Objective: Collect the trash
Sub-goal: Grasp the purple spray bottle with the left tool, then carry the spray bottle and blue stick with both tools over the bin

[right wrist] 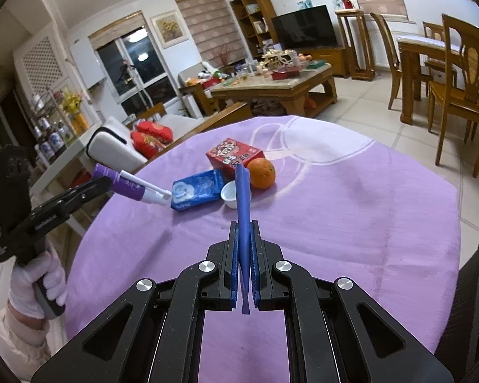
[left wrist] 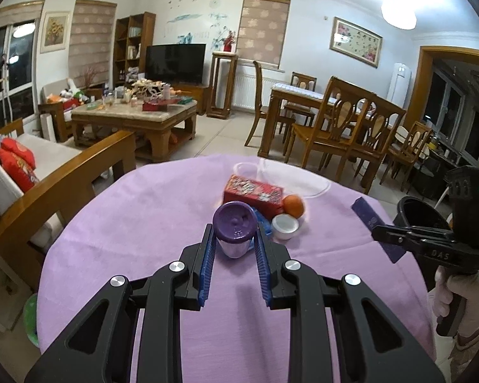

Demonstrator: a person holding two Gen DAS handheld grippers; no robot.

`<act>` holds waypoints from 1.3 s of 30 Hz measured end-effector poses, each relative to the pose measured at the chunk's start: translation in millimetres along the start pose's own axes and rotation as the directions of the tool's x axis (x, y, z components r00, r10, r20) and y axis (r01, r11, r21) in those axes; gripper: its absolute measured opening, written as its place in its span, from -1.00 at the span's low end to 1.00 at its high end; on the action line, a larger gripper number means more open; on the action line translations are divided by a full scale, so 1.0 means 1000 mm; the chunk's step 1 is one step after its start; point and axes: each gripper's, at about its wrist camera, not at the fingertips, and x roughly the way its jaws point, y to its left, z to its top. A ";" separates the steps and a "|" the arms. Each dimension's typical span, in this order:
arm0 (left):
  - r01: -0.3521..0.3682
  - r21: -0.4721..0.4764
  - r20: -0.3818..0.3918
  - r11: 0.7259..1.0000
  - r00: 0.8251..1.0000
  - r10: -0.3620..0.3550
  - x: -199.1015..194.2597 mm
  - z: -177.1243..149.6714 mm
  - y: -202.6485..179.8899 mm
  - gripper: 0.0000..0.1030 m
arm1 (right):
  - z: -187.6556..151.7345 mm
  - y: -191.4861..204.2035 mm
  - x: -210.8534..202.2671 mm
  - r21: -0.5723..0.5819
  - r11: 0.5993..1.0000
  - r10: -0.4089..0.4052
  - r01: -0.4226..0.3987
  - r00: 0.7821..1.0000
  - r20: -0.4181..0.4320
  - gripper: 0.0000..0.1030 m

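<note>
- Two grippers work over a round table (right wrist: 351, 229) draped in a lilac cloth, each held by a white-gloved hand; five loose items sit in one cluster near the middle of the table.
- The left gripper (left wrist: 234, 244) is clamped on a purple-capped tube (left wrist: 234, 223), its blue pads pressing either side of the neck just below the cap; in the right wrist view the same tube (right wrist: 127, 186) shows a white body with a purple band, held tilted above the table's left edge with its tail pointing at the cluster.
- The right gripper (right wrist: 244, 242) is closed tight on a flat dark blue wrapper (right wrist: 243, 191), seen edge-on and standing upright between the pads; in the left wrist view the wrapper (left wrist: 372, 220) is a long rectangle held clear of the cloth at the right side.
- Just beyond the wrapper, a small white cup (right wrist: 231, 194) sits on the cloth, partly hidden behind it.
- One blue packet (right wrist: 196, 190) lies flat to the cup's left; one orange (right wrist: 262, 173) rests just to its right.
- One red carton (right wrist: 234, 154) stands behind them, touching or nearly touching the orange.
- A clear plastic container (left wrist: 249, 169) lies past the carton.
- Farther off: a cluttered wooden coffee table (right wrist: 271, 86), a dark television (right wrist: 303, 28), and a dining table (left wrist: 298, 95) with wooden chairs.
</note>
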 end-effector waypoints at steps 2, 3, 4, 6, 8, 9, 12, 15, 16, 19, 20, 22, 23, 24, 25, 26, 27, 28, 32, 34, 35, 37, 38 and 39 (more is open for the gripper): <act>0.017 0.007 0.009 1.000 1.000 -0.017 0.000 0.005 -0.011 -0.53 | -0.002 0.000 -0.005 0.004 1.000 -0.002 0.002 1.000 0.010 -0.86; 0.023 0.010 0.012 1.000 1.000 -0.023 -0.001 0.005 -0.015 -0.53 | -0.002 -0.002 -0.009 0.007 1.000 -0.004 0.004 1.000 0.015 -0.86; 0.028 0.016 0.016 0.999 0.999 -0.029 0.000 0.006 -0.021 -0.53 | -0.002 -0.003 -0.013 0.010 1.000 -0.007 0.007 1.000 0.022 -0.86; 0.045 0.030 0.022 0.999 0.999 -0.046 0.003 0.010 -0.035 -0.53 | -0.002 -0.008 -0.020 0.017 1.000 -0.014 0.013 0.999 0.033 -0.86; 0.067 0.043 0.025 0.997 0.997 -0.068 0.006 0.012 -0.050 -0.53 | -0.003 -0.016 -0.032 0.030 0.999 -0.022 0.021 0.999 0.048 -0.86; 0.077 0.054 0.027 0.996 0.997 -0.078 0.007 0.013 -0.059 -0.53 | -0.004 -0.018 -0.035 0.034 0.999 -0.027 0.025 0.998 0.053 -0.86; 0.116 0.081 0.032 0.990 0.992 -0.119 0.011 0.017 -0.089 -0.53 | -0.008 -0.034 -0.057 0.058 0.997 -0.049 0.044 0.995 0.082 -0.86; 0.150 0.116 0.042 0.982 0.987 -0.156 0.014 0.022 -0.120 -0.53 | -0.011 -0.052 -0.077 0.078 0.995 -0.074 0.066 0.992 0.103 -0.86; 0.162 0.127 0.045 0.979 0.985 -0.168 0.015 0.023 -0.130 -0.53 | -0.013 -0.060 -0.087 0.091 0.993 -0.089 0.079 0.989 0.115 -0.86; 0.202 0.165 0.044 0.965 0.976 -0.212 0.020 0.026 -0.163 -0.53 | -0.019 -0.082 -0.112 0.117 0.987 -0.122 0.105 0.983 0.140 -0.86; 0.215 0.182 0.042 0.959 0.973 -0.227 0.021 0.027 -0.176 -0.53 | -0.021 -0.090 -0.121 0.128 0.985 -0.135 0.116 0.980 0.149 -0.86; 0.238 0.208 0.038 0.949 0.967 -0.251 0.022 0.024 -0.193 -0.53 | -0.026 -0.105 -0.137 0.148 0.980 -0.159 0.135 0.974 0.164 -0.86; 0.251 0.227 0.036 0.941 0.963 -0.265 0.024 0.024 -0.207 -0.53 | -0.029 -0.113 -0.147 0.160 0.976 -0.174 0.147 0.969 0.173 -0.86; 0.260 0.240 0.033 0.935 0.961 -0.275 0.024 0.022 -0.216 -0.53 | -0.033 -0.120 -0.154 0.170 0.973 -0.186 0.156 0.966 0.178 -0.86; 0.268 0.250 0.031 0.930 0.958 -0.285 0.025 0.022 -0.222 -0.53 | -0.037 -0.129 -0.164 0.182 0.969 -0.203 0.169 0.962 0.184 -0.86; 0.282 0.265 0.027 0.922 0.954 -0.299 0.026 0.020 -0.233 -0.53 | -0.040 -0.135 -0.170 0.190 0.966 -0.212 0.177 0.959 0.188 -0.86; 0.292 0.278 0.022 0.915 0.951 -0.310 0.026 0.017 -0.242 -0.53 | -0.044 -0.141 -0.176 0.200 0.962 -0.223 0.185 0.956 0.192 -0.86; 0.302 0.290 0.018 0.908 0.947 -0.320 0.028 0.016 -0.250 -0.53 | -0.047 -0.148 -0.181 0.209 0.959 -0.233 0.192 0.953 0.195 -0.86; 0.343 0.330 -0.010 0.880 0.933 -0.360 0.038 0.010 -0.287 -0.53 | -0.064 -0.178 -0.204 0.258 0.941 -0.273 0.217 0.939 0.207 -0.86; 0.360 0.346 -0.025 0.866 0.927 -0.375 0.044 0.005 -0.302 -0.53 | -0.072 -0.190 -0.213 0.280 0.933 -0.288 0.225 0.935 0.210 -0.86; 0.367 0.350 -0.032 0.862 0.924 -0.380 0.046 0.004 -0.307 -0.53 | -0.075 -0.194 -0.216 0.290 0.930 -0.293 0.227 0.933 0.211 -0.86; 0.378 0.360 -0.046 0.853 0.920 -0.388 0.051 0.000 -0.318 -0.53 | -0.082 -0.205 -0.222 0.306 0.924 -0.302 0.231 0.929 0.213 -0.86; 0.385 0.364 -0.054 0.848 0.918 -0.394 0.054 -0.003 -0.323 -0.53 | -0.085 -0.211 -0.226 0.317 0.919 -0.309 0.233 0.926 0.215 -0.85; 0.392 0.368 -0.062 0.843 0.915 -0.398 0.058 -0.006 -0.328 -0.53 | -0.088 -0.217 -0.228 0.326 0.916 -0.314 0.235 0.924 0.217 -0.85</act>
